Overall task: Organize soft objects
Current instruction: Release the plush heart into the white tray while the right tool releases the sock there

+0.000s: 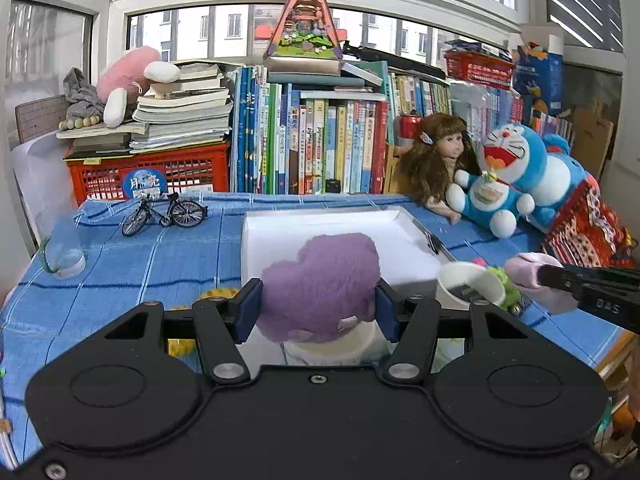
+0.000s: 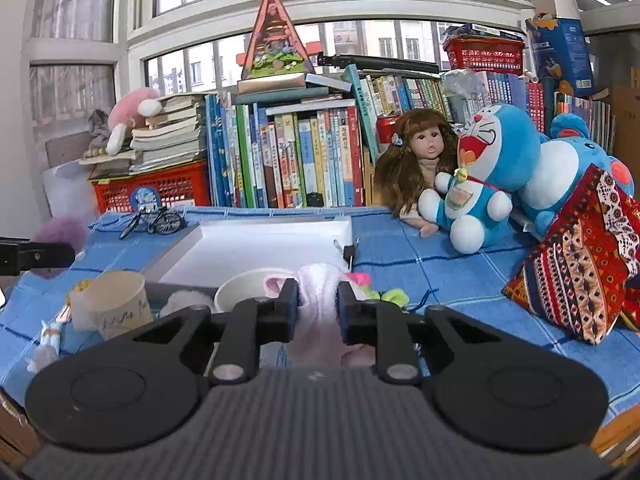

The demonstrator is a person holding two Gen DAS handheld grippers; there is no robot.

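Observation:
My left gripper point(image 1: 318, 306) is shut on a fluffy purple plush point(image 1: 324, 284) and holds it above a paper cup point(image 1: 332, 346), in front of the white tray point(image 1: 320, 220). My right gripper point(image 2: 318, 302) is shut on a pale pink plush point(image 2: 318, 296), held over a white paper cup point(image 2: 244, 288) near the tray point(image 2: 256, 246). In the left wrist view the right gripper point(image 1: 536, 276) shows at the right with the pink plush point(image 1: 524, 270) beside a white cup point(image 1: 470, 284) and a green fluffy toy point(image 1: 506, 284). The purple plush point(image 2: 60, 232) shows at the far left in the right wrist view.
A blue checked cloth point(image 1: 160, 256) covers the table. A toy bicycle point(image 1: 164, 212), a glass point(image 1: 62, 248), a doll point(image 1: 436, 160), a Doraemon plush point(image 1: 504, 176) and a patterned cushion point(image 2: 576, 264) stand around. Another cup point(image 2: 114, 304) and a green-pink toy point(image 2: 380, 290) lie nearby. Books line the back.

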